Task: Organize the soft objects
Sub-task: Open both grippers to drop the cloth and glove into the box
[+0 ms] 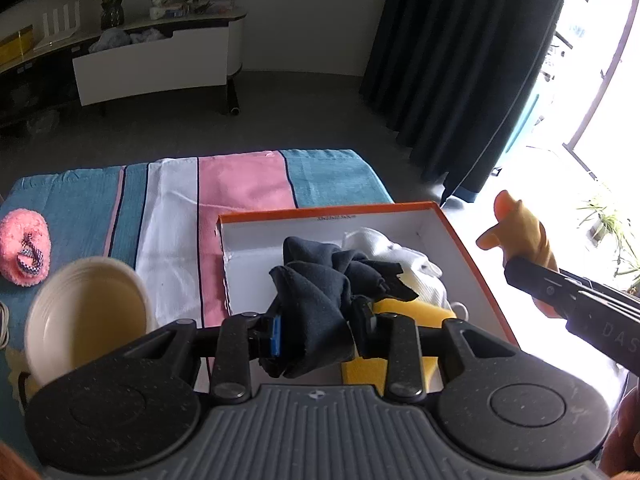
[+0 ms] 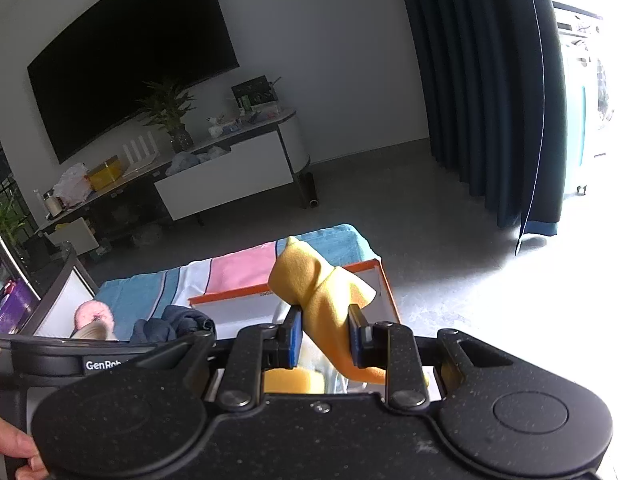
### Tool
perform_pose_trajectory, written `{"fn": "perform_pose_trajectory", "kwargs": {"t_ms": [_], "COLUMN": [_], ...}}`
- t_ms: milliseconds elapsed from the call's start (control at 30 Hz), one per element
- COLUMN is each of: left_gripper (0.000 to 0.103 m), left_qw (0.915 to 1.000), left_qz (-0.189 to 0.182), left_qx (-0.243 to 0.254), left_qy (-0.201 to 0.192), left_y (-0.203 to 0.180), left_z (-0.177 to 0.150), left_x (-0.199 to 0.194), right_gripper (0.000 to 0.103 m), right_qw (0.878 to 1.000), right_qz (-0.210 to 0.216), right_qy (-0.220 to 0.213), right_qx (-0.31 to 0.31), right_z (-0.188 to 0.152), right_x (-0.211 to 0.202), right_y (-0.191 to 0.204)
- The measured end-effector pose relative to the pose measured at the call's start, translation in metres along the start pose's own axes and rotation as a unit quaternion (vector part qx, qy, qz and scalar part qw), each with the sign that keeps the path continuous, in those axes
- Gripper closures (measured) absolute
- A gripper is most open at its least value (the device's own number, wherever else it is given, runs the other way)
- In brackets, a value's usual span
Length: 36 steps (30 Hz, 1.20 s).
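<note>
Striped cloth (image 1: 240,184) in teal, white and pink covers the table, with a dark curtain (image 1: 460,60) and a bright window behind. On it sits an orange-rimmed box (image 1: 472,248) with a white garment (image 1: 384,248) and a yellow sponge (image 1: 404,312) inside. The left claw (image 1: 320,332) grips a dark blue cloth (image 1: 320,280) that hangs over the box. The right claw (image 2: 326,336) is clamped on a yellow cloth (image 2: 320,292), held above the box's right side. A cream bowl (image 1: 84,312) and a pink fuzzy slipper (image 1: 24,248) lie at the left.
</note>
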<state>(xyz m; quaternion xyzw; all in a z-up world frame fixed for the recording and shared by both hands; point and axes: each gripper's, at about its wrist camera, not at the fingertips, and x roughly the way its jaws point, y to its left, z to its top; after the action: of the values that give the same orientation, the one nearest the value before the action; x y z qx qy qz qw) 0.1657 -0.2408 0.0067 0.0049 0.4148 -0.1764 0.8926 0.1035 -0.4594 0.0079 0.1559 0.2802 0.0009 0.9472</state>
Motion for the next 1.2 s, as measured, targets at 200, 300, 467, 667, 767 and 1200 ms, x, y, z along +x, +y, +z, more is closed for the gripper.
{"fn": "perform_pose_trajectory", "kwargs": {"t_ms": [200, 300, 467, 667, 767, 1200], "left_gripper": [0.069, 0.062, 0.039, 0.031, 0.023, 0.003], "left_qw": [0.9999, 0.9998, 0.9995, 0.9996, 0.9996, 0.9992], "left_qz": [0.008, 0.004, -0.009, -0.011, -0.007, 0.021], "left_qx": [-0.007, -0.015, -0.026, -0.026, -0.027, 0.000], "left_qy": [0.010, 0.013, 0.013, 0.007, 0.004, -0.035], "left_y": [0.003, 0.006, 0.007, 0.007, 0.007, -0.004], "left_z": [0.011, 0.016, 0.022, 0.021, 0.017, -0.015], "left_x": [0.016, 0.024, 0.034, 0.026, 0.014, -0.059], "right_gripper": [0.073, 0.067, 0.048, 0.044, 0.031, 0.029], "right_qw": [1.000, 1.000, 1.000, 1.000, 1.000, 0.999], "right_qz": [0.004, 0.001, 0.001, 0.005, 0.001, 0.016], "right_qy": [0.009, 0.009, 0.004, -0.017, -0.031, -0.034], "right_qx": [0.008, 0.010, 0.013, 0.013, 0.008, -0.015], "right_z": [0.009, 0.012, 0.011, 0.011, 0.009, -0.009], "right_x": [0.023, 0.032, 0.034, 0.008, -0.010, -0.070], "right_y": [-0.002, -0.003, -0.003, -0.002, 0.004, 0.039]}}
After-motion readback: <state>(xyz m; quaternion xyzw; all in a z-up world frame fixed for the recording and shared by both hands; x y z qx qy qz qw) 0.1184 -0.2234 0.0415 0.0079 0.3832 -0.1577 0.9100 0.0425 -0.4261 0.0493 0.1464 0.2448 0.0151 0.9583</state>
